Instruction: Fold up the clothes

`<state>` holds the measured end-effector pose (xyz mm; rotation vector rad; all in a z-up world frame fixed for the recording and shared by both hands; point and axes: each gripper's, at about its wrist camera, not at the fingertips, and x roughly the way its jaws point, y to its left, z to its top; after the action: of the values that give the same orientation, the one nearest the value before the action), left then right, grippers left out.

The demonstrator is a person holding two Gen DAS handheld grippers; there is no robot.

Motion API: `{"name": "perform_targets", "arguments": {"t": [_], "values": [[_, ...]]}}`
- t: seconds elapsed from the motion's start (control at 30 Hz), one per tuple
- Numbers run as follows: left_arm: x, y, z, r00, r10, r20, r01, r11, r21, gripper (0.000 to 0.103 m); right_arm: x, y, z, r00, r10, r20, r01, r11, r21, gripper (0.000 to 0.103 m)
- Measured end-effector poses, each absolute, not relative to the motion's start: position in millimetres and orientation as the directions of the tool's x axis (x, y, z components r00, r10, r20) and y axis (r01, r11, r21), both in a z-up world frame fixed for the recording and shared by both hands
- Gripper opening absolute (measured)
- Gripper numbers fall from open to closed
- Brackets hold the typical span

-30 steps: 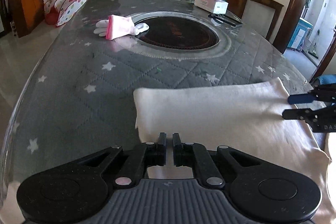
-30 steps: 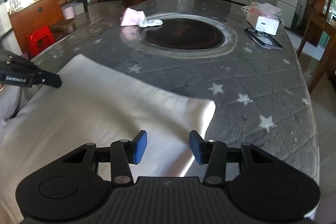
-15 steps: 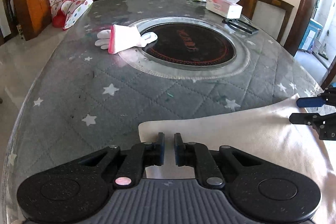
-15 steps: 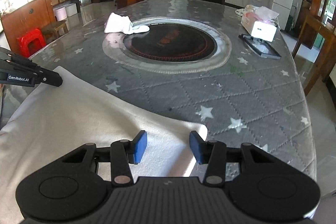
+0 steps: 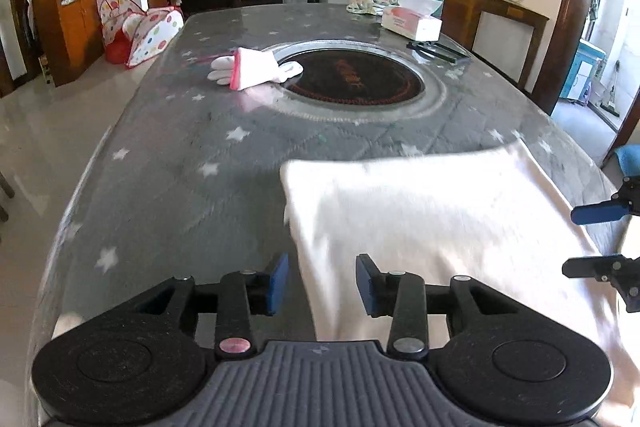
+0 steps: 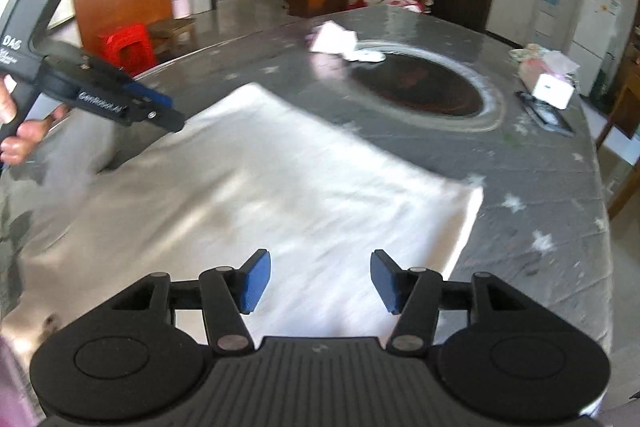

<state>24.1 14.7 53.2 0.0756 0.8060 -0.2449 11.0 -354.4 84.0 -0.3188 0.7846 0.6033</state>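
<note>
A pink-cuffed glove (image 5: 256,70) (beside the dark round inset (image 5: 354,79)), tissue box (image 5: 412,23).

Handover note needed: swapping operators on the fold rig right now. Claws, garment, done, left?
Left claw: open, empty, at the left edge of the white garment.
Right claw: open, empty, above the garment's right part.
Garment: lying flat on the table, apparently folded over with a straight far edge.
Done: neither claw holds cloth.
Left: probably regrip an edge and make the next fold.

The right tool (image 6: 318,281) hung with blue pads spread apart above the white garment (image 6: 280,187) lying flat on the starred table (image 6: 540,187), the left tool (image 6: 132,107) at its far-left edge.
</note>
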Motion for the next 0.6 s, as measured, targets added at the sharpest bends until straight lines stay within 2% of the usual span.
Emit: {"name": "perform_targets", "arguments": {"t": [0.13, 0.17, 0.2, 0.33, 0.37, 0.47, 0.6], "values": [[-11.0, 18.7, 51.2, 0.691, -0.167, -0.704, 0.237, 0.971, 0.002, 0.052, -20.3, -345.6, 80.8, 0.541, 0.402, -0.739, -0.646, 0.761, -0.059, 0.063], [-19.6, 19.0, 50.1, 0.700, -0.158, -0.697, 0.235, 0.972, 0.016, 0.054, -28.3, -343.3, 79.1, 0.544, 0.400, -0.738, -0.651, 0.756, -0.069, 0.067], [-27.8, 19.5, 48.8, 0.709, -0.149, -0.690, 0.233, 0.972, 0.030, 0.055, -37.3, -340.9, 77.2, 0.550, 0.397, -0.735, -0.658, 0.748, -0.089, 0.075], [-52.7, 19.1, 39.0, 0.723, -0.126, -0.679, 0.229, 0.971, 0.064, 0.061, -67.6, -335.0, 69.3, 0.574, 0.384, -0.723, -0.679, 0.717, -0.159, 0.078], [-55.6, 17.9, 35.7, 0.726, -0.115, -0.678, 0.227, 0.971, 0.079, 0.065, -73.1, -334.5, 67.3, 0.575, 0.382, -0.723, -0.683, 0.711, -0.168, 0.083], [-62.3, 13.1, 30.7, 0.746, -0.079, -0.661, 0.220, 0.967, 0.132, 0.068, -82.0, -339.7, 65.1, 0.581, 0.384, -0.717, -0.672, 0.724, -0.156, 0.084], [-61.1, 11.9, 39.7, 0.759, -0.086, -0.646, 0.212, 0.970, 0.119, 0.075, -84.1, -362.4, 75.8, 0.613, 0.387, -0.689, -0.603, 0.793, -0.091, 0.084]]}}
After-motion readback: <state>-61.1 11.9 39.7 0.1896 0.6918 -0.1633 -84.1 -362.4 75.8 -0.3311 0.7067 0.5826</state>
